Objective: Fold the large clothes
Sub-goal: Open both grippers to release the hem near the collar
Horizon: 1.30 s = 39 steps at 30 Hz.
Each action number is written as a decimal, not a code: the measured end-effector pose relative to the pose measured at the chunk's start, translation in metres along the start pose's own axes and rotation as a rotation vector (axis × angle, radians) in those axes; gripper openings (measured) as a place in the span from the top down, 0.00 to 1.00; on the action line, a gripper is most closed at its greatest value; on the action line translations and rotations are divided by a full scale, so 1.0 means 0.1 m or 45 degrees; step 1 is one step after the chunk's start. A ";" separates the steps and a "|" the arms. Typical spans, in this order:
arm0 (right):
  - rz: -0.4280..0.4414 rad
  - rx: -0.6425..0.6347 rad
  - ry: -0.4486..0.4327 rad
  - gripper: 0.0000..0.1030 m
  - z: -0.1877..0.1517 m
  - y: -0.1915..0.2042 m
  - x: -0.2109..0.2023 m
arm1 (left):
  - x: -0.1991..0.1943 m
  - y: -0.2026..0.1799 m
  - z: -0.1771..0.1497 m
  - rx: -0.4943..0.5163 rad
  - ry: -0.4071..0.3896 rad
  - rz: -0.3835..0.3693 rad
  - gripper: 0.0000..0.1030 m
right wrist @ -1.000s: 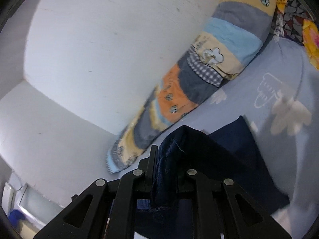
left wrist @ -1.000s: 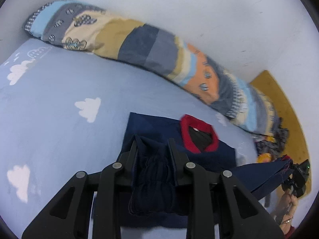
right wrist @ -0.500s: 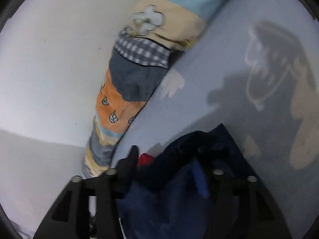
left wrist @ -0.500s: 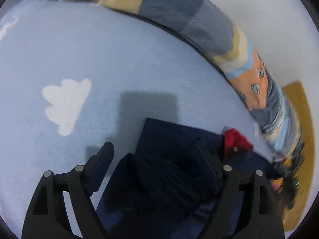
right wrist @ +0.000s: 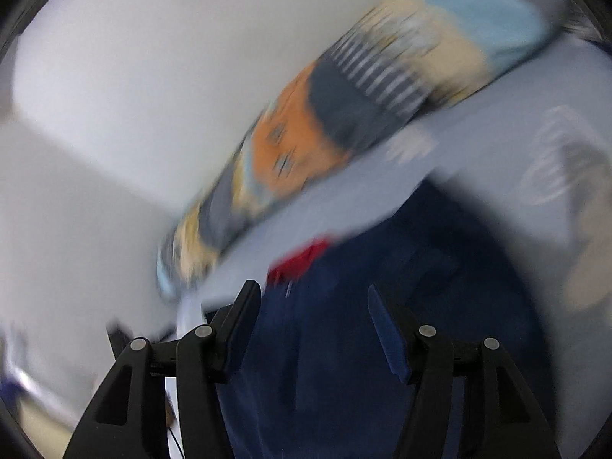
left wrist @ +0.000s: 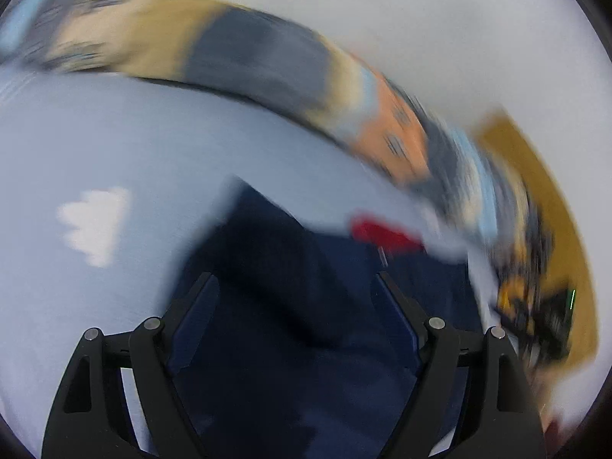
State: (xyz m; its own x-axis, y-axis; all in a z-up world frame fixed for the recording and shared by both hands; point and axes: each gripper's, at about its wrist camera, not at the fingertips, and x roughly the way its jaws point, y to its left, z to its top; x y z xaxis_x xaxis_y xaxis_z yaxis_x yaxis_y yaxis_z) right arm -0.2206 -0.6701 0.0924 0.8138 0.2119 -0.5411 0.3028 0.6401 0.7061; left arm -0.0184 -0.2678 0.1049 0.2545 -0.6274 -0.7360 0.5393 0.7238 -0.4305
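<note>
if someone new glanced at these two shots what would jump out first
The dark navy garment with its red collar fills the lower middle, lying on the pale blue cloud-print sheet. Behind it a long patchwork bolster runs along the white wall, and both grippers stand open over the fabric.

No readable text anywhere here: both views are smeared with motion blur, and no letters, numbers, labels or brand marks can be made out on anything in sight.

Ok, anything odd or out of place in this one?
Nothing stands out. The navy garment lies on the bed, both hand-held grippers, left and right, open above it. Both views are motion-blurred, hiding fine detail.
</note>
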 end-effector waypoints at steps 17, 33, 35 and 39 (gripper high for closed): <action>-0.763 -0.296 -0.029 0.98 -0.67 -0.71 -0.07 | 0.19 0.36 -0.25 0.132 -0.049 0.439 0.32; -0.422 -0.553 0.173 0.99 -1.94 -0.12 -0.09 | -0.15 0.20 -1.34 0.277 -0.029 0.529 0.15; -0.435 -0.424 0.130 1.00 -1.85 -0.46 -0.34 | -0.28 0.56 -1.34 0.107 -0.008 0.471 0.12; -0.508 -0.230 0.034 1.00 -1.86 -0.98 -0.85 | -0.59 0.90 -1.52 -0.033 -0.010 0.471 0.12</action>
State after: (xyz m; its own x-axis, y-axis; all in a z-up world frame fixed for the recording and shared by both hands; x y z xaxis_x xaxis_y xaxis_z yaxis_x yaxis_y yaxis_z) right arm -0.4123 -0.6132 -0.0157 0.6368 -0.0608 -0.7687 0.4976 0.7939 0.3494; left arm -0.1069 -0.1219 0.0296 0.4349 -0.3243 -0.8400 0.3893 0.9089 -0.1493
